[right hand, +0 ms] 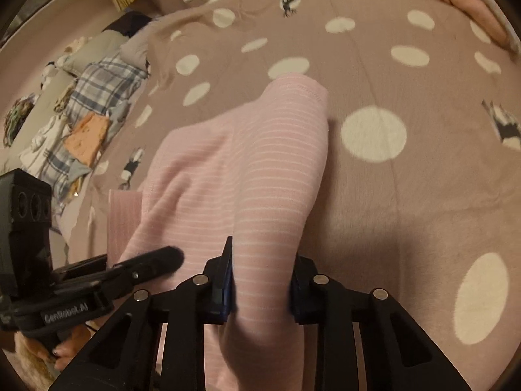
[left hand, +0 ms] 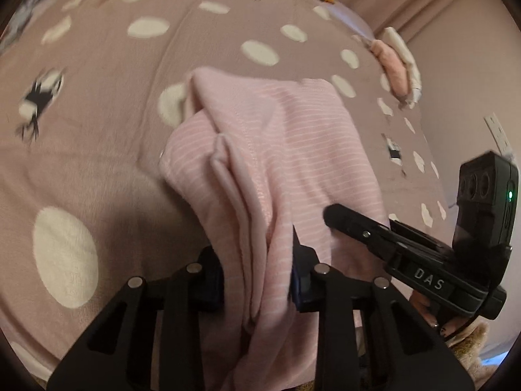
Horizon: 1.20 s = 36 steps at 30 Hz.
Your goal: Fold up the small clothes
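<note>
Gripping the near edge of the pink striped garment [left hand: 276, 150], the left hand-held gripper [left hand: 257, 273] is holding a bunched fold of cloth between its pads; the right hand-held gripper [right hand: 262, 288] is doing likewise, clamped on the same edge just beside it. Both are pointing steeply down toward the bed.

Garment is lying on the dotted bedspread [left hand: 97, 104], near end lifted by the two grips, far end resting on the cover. In the left wrist view a sleeve or side flap is already lying turned inward along the garment's left side, with seams showing; the hem at the far end is lying flat in the right wrist view. Judgement: fold is partway along. One side appears brought in, and the lengthwise fold, near edge carried over to the far hem, is looking like the step in hand. Smoothing and setting aside are still remaining.

Surroundings: a heap of other clothes [right hand: 81, 110], plaid and orange pieces among them, is lying at the bed's left edge, probably waiting for folding. A pink cushion [left hand: 394, 65] is sitting near the far right edge, well apart. Nothing is lying between the garment and its far hem; only the bunching at the grips is risking an uneven crease.
</note>
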Available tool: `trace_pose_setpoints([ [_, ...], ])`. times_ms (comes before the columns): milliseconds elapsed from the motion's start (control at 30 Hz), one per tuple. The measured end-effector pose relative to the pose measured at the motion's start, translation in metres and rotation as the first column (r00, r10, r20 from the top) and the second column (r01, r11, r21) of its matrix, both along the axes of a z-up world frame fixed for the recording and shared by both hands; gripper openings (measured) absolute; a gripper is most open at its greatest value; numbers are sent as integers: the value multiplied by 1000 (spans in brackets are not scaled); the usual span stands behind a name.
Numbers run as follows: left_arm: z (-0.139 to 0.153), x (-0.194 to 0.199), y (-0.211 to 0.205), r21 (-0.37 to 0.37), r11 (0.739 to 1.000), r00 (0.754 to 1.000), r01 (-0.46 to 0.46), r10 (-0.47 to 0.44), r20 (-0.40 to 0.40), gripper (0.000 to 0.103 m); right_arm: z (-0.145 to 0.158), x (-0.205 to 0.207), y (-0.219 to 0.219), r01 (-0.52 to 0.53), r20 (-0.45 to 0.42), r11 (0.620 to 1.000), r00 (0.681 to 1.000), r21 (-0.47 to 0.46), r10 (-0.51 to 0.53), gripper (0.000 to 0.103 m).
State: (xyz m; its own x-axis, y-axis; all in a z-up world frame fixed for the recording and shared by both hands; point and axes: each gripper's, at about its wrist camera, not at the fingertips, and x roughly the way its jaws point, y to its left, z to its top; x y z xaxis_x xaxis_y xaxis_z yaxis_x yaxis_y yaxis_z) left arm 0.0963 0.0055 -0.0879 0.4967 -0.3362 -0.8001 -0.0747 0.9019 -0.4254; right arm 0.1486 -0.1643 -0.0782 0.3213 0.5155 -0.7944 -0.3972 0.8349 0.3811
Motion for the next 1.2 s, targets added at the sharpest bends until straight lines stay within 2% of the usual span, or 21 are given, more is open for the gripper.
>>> trace_pose_setpoints([
  [100, 16, 3, -10, 16, 1000, 998, 16, -17, 53, 29, 17, 2, -12, 12, 46, 1000, 999, 2, -12, 28],
  [300, 39, 23, -35, -13, 998, 990, 59, -57, 131, 29, 45, 16, -40, 56, 131, 998, 990, 5, -56, 28],
  [633, 37, 75, -80, -9, 996, 985, 89, -87, 151, 30, 47, 44, -61, 169, 203, 984, 967, -52, -155, 29],
  [933, 2, 103, -89, 0, 997, 995, 76, -76, 66, 30, 15, 65, -71, 172, 129, 982, 979, -80, -161, 29],
  [1200, -22, 109, -92, 35, 997, 998, 66, -66, -5, 33, -13, 76, -72, 188, 42, 976, 982, -109, -185, 29],
])
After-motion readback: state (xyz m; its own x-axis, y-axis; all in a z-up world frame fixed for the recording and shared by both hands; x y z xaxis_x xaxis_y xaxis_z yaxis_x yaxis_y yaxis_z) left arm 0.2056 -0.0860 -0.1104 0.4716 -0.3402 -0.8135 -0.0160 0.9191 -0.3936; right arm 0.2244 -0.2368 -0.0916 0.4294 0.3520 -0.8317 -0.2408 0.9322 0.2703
